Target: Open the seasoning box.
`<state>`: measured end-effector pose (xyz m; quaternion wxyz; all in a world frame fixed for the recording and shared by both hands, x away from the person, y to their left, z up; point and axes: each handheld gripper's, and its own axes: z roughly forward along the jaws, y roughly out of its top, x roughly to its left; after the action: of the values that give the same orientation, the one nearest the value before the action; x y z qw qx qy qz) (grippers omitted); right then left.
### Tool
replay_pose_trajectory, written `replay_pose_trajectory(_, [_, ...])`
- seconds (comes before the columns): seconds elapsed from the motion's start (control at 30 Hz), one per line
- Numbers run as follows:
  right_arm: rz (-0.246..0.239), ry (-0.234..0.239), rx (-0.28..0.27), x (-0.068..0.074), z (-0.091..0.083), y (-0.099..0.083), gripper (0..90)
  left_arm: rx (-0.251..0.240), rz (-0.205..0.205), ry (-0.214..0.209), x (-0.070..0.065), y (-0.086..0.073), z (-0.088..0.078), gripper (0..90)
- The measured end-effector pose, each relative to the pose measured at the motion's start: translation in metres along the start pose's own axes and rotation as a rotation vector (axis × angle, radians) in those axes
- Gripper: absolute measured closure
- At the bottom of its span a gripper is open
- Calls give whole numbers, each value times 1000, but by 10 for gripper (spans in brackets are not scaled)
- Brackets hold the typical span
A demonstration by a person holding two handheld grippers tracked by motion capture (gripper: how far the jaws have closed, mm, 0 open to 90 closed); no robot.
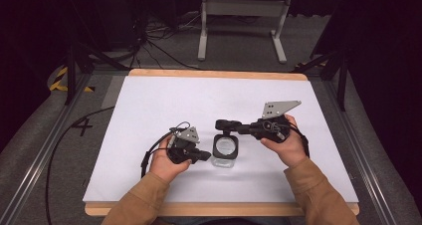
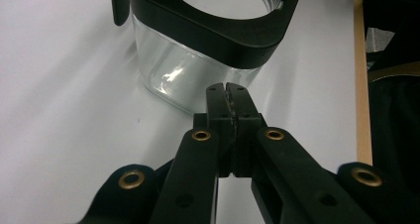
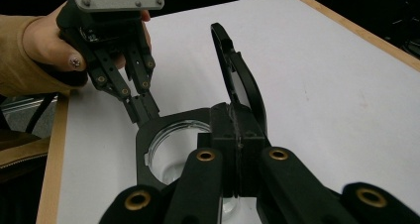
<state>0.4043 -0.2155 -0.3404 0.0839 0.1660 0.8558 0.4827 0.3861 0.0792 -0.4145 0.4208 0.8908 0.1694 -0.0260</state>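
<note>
Left hand-held gripper (image 1: 199, 156) low beside jar (image 1: 225, 158)

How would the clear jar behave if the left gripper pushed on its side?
The jar looks like rigid glass or hard plastic with squarish walls, so it would probably slide on the smooth white table rather than roll. It seems empty, so likely light. Its lid stands flipped open, which might make it tip more easily.

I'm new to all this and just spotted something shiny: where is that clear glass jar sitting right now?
In the high view the glass jar stands on the white table, near its front middle, between the two hand-held grippers: the left hand-held gripper at its left side, the right hand-held gripper at its far rim.
</note>
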Motion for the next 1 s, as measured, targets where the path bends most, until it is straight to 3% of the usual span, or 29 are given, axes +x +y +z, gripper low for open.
replay_pose_trajectory(0.5, [8, -35, -16, -4, 1, -1, 900, 16, 12, -21, -4, 2, 8, 900])
replay_pose_trajectory(0.67, [36, -49, -42, -6, 5, -3, 900, 18, 14, -20, -4, 2, 7, 899])
replay_pose_trajectory(1.0, [91, -121, -63, -7, 12, -4, 900, 17, 6, -20, -4, 2, 5, 899])
